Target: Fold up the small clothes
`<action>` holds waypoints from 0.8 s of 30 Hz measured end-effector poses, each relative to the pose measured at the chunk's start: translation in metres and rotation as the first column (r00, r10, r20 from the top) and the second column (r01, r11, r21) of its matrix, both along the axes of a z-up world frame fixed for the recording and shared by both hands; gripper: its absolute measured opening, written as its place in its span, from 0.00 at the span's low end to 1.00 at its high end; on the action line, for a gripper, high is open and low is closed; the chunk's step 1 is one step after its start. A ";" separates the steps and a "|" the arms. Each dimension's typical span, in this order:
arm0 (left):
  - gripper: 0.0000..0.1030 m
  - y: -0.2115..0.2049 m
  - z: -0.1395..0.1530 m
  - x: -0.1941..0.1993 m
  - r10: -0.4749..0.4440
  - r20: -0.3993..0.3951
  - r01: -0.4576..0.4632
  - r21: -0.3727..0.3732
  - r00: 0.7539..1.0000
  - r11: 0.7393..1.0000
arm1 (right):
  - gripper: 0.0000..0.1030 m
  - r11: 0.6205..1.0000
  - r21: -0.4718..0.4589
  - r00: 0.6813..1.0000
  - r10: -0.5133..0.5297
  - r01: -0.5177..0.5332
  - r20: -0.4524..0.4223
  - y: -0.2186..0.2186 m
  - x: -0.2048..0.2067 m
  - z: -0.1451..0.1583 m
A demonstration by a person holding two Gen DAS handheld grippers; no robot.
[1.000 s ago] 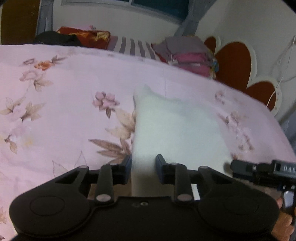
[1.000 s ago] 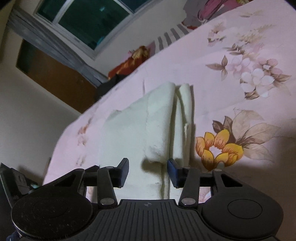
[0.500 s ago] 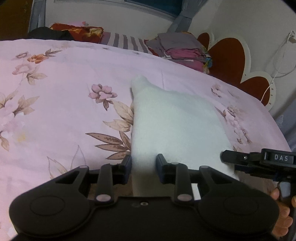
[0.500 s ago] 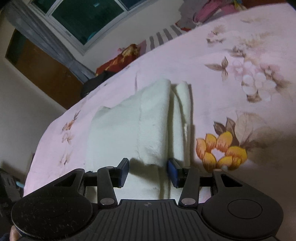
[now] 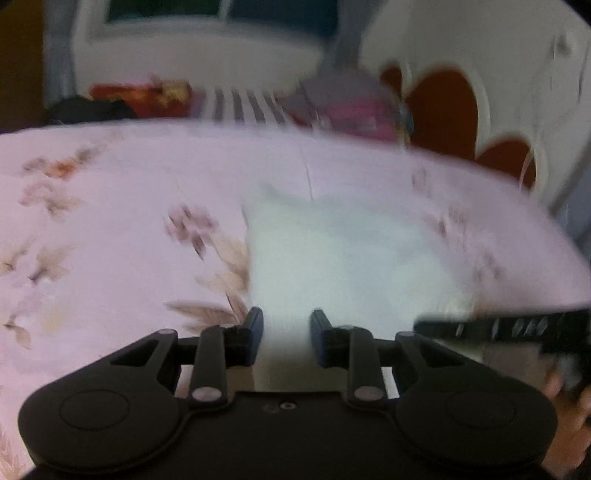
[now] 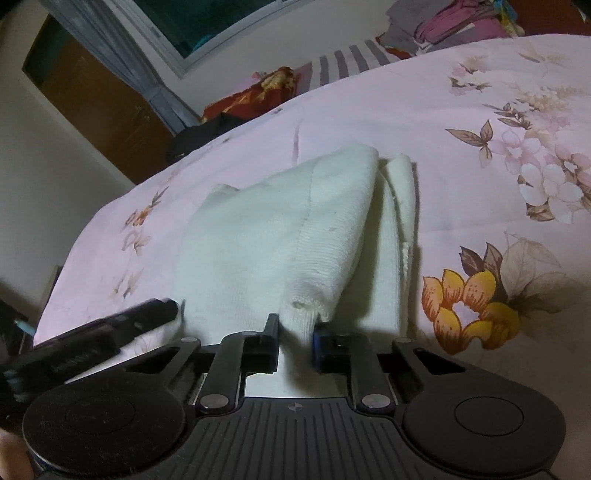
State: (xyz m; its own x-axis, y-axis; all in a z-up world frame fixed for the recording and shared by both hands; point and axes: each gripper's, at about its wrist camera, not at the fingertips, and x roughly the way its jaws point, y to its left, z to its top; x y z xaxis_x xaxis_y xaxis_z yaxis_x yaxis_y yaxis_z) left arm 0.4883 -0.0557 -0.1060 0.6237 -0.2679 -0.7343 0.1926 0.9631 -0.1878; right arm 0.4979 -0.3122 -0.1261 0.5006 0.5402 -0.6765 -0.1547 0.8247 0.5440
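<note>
A small white knit garment lies partly folded on a pink floral bedsheet. In the right wrist view my right gripper has closed in on the near corner of the upper folded layer, which sits between its jaws. In the blurred left wrist view the garment spreads ahead of my left gripper, whose jaws stand apart over the near edge. The right gripper's body shows at the lower right there.
A pile of folded clothes and a striped pillow lie at the far side of the bed. A red heart-shaped headboard stands at the back right. A wooden door and window lie beyond the bed.
My right gripper has closed from wide open onto the corner of the folded layer. The left gripper's view has shifted and blurred; the left gripper now appears beside the right one.
</note>
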 end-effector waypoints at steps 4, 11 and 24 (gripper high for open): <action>0.26 -0.001 0.012 -0.004 -0.011 0.035 0.012 -0.031 0.999 0.999 | 0.13 1.000 0.002 1.000 -0.002 0.002 0.026 -0.005 -0.005 0.010; 0.26 -0.031 0.000 -0.004 -0.100 -0.008 0.100 0.033 0.995 0.994 | 0.12 0.999 0.036 0.999 -0.028 0.029 -0.024 -0.028 -0.011 -0.011; 0.30 0.013 0.022 0.037 -0.049 0.073 0.056 -0.106 0.996 0.993 | 0.53 0.990 0.051 0.985 -0.133 0.128 0.113 -0.066 0.011 0.027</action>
